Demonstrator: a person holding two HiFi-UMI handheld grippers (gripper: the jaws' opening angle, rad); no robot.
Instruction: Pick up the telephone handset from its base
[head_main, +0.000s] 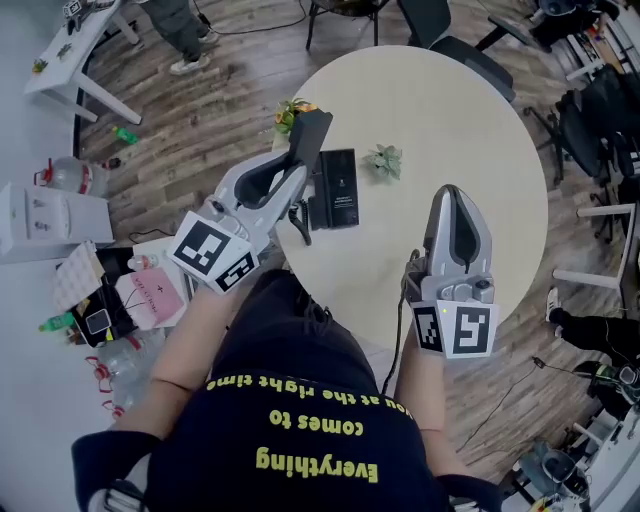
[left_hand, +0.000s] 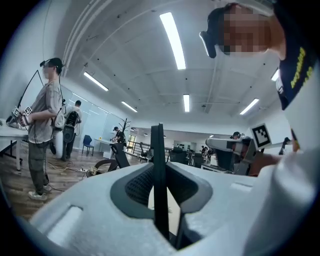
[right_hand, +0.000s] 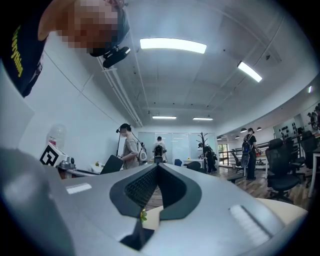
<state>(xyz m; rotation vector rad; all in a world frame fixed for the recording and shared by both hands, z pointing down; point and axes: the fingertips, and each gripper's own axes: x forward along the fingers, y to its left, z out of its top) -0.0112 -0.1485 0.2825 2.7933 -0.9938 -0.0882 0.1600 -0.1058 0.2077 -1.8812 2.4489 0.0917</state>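
My left gripper (head_main: 299, 162) is shut on the black telephone handset (head_main: 311, 133) and holds it lifted over the table's left edge, just left of the black base (head_main: 335, 188) lying flat on the table. A dark cord (head_main: 298, 222) hangs below it. In the left gripper view the handset (left_hand: 158, 165) shows edge-on as a thin dark strip pinched between the jaws of the left gripper (left_hand: 161, 172). My right gripper (head_main: 452, 195) hovers over the table's right part, shut, with nothing in it; in its own view the right gripper (right_hand: 157, 170) has its pads meeting.
The round cream table (head_main: 470, 140) carries a small green plant (head_main: 384, 160) right of the base and a plant with orange flowers (head_main: 290, 111) at its left rim. Office chairs (head_main: 450, 40) stand beyond it. Bags and bottles (head_main: 100, 300) clutter the floor at left.
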